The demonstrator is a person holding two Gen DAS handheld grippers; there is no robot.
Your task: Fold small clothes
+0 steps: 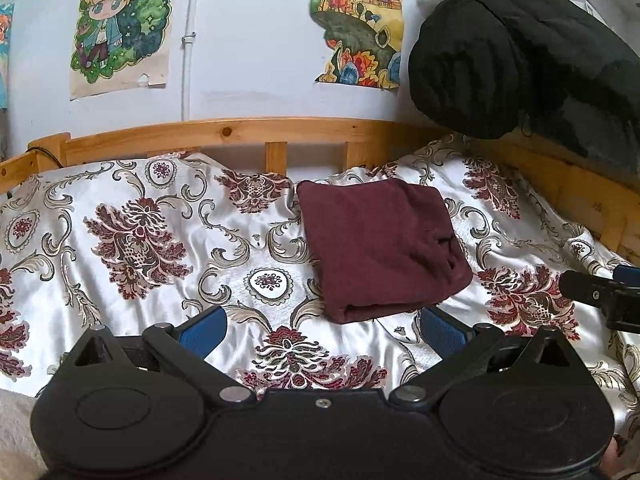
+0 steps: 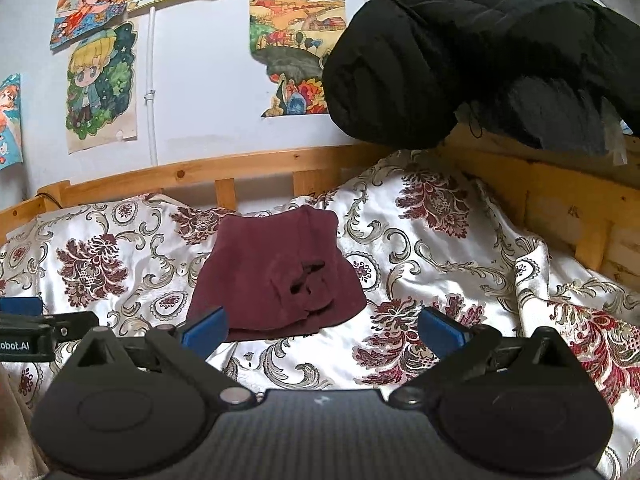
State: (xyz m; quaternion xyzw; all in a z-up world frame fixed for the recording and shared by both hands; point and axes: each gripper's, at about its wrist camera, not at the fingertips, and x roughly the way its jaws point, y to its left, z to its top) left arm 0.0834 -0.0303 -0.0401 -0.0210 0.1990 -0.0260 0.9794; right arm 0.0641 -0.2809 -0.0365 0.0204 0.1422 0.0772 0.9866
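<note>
A small maroon garment lies folded into a compact rectangle on the floral bedspread, toward the far side of the bed. It also shows in the right wrist view. My left gripper is open and empty, hovering just in front of the garment's near edge. My right gripper is open and empty, with its left finger near the garment's near edge. Each gripper shows at the edge of the other's view: the right one and the left one.
A wooden bed rail runs along the far side and right of the bed. A black padded coat hangs over the right corner. Drawings are taped on the wall behind.
</note>
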